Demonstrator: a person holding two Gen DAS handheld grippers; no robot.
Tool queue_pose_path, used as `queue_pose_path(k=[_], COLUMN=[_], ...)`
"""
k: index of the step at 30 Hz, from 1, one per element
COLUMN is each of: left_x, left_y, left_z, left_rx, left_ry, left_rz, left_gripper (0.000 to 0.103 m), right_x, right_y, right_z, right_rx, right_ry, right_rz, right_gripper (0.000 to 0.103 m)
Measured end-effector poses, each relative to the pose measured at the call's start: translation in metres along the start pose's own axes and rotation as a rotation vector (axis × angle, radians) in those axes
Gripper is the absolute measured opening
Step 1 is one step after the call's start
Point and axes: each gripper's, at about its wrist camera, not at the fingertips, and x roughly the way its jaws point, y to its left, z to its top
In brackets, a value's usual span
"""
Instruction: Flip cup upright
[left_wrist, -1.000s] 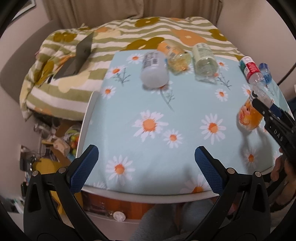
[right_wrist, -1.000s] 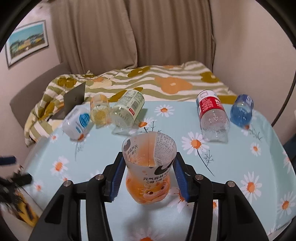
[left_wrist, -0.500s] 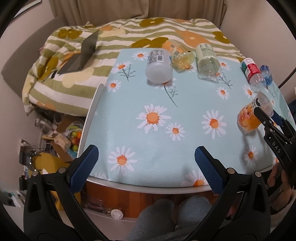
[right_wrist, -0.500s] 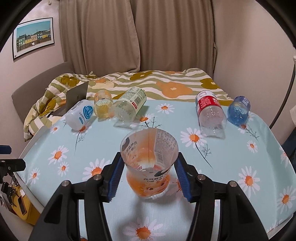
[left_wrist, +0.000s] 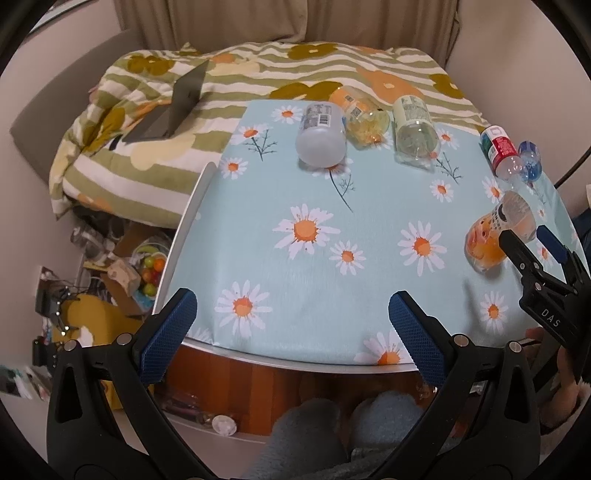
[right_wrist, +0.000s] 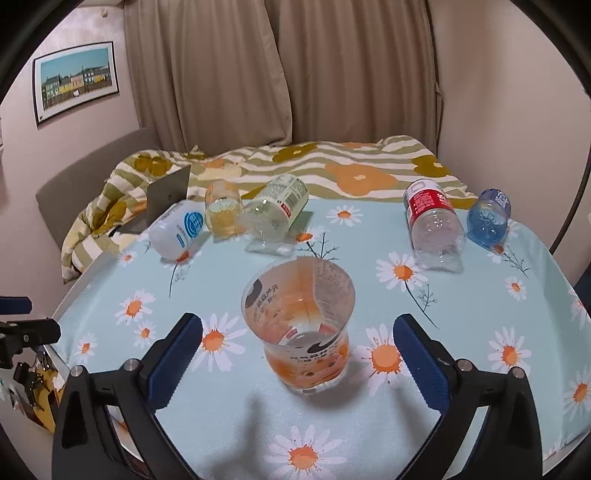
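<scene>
Daisy-printed cloth covered the bench (right_wrist: 461, 424), with a striped bed (right_wrist: 332, 166) beyond its far edge. The right tongs (right_wrist: 297, 363) stood wide open, both blue pads clear of the cup (right_wrist: 301, 332) that sat between them, touching nothing. The cup stood upright on the bench near its right edge, mouth up, clear plastic with orange print around its lower part; from the left wrist view it appeared at (left_wrist: 496, 234). The left tongs (left_wrist: 291, 338) were also wide open and empty, held over the bench's near edge. Five bottles (right_wrist: 275, 214) lay on their sides along the far edge.
</scene>
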Motion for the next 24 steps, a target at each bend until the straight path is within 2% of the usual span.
queue_pose_path(k=[4, 11, 17, 24], left_x=[-0.016, -0.063, -0.097, -0.113], left_y=[-0.006, -0.029, -0.055, -0.076], left_z=[0.005, 0.026, 0.037, 0.034], left_rx=[-0.013, -0.006, 0.024, 0.053], left_ry=[-0.033, -0.118, -0.180, -0.215], left_rz=[-0.020, -0.064, -0.069, -0.063], left_gripper=[0.103, 0.103, 0.103, 0.103], right_x=[-0.014, -0.071, -0.113, -0.137], right_y=[-0.002, -0.018, -0.039, -0.063], right_z=[0.010, 0.054, 0.079, 0.083], right_rx=[-0.011, 0.023, 0.037, 0.051], right_ry=[0.012, 0.094, 0.154, 0.172], right_rz=[-0.007, -0.019, -0.083, -0.179], right_gripper=[0.103, 0.103, 0.103, 0.103])
